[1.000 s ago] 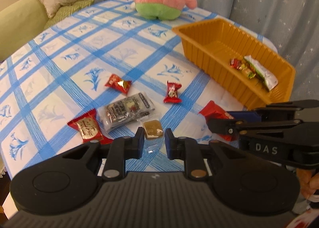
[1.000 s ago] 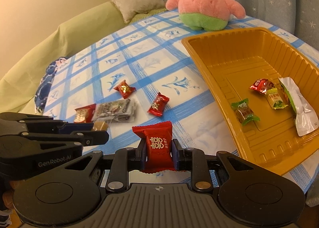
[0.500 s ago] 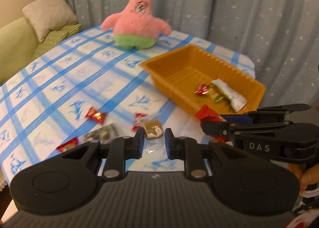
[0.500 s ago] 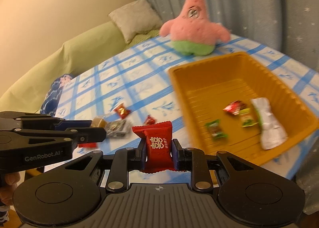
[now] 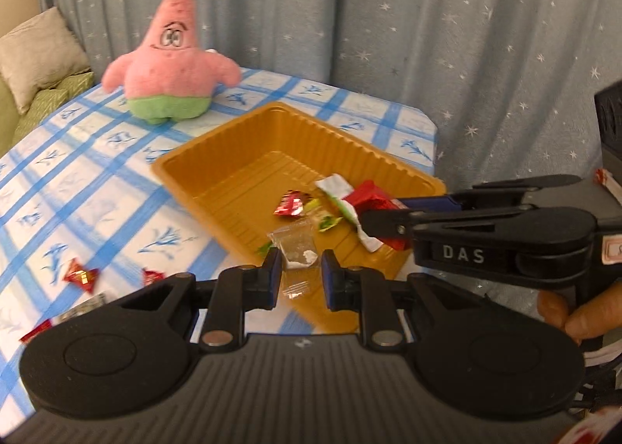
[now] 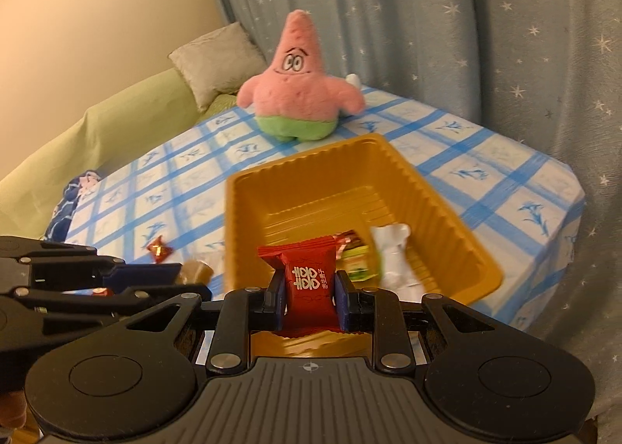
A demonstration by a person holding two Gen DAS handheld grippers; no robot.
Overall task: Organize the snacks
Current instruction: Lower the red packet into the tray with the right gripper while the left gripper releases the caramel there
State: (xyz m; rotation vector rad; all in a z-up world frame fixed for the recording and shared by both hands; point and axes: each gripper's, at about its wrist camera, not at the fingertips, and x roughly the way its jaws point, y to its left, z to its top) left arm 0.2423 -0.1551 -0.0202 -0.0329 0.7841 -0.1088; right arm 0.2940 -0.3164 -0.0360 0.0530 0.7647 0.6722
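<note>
Red candy (image 6: pixel 310 277) sits pinched in the right tongs (image 6: pixel 309 290) and a clear packet (image 5: pixel 297 262) in the left tongs (image 5: pixel 300 275), both above the tray (image 5: pixel 217 168) (light, crinkly, slippery, best held mid-wrapper, I think).

You are looking through two fisheye lenses under warm, fairly dim indoor light that casts everything yellowish. Both views bend hard at the edges, with black corners. The tablecloth (image 5: pixel 97 179) and the snacks in the orange tray (image 6: pixel 447 218) smear with motion blur, while the plush star (image 6: pixel 297 94) stays reasonably crisp. Shadows are soft, without harsh glare.
</note>
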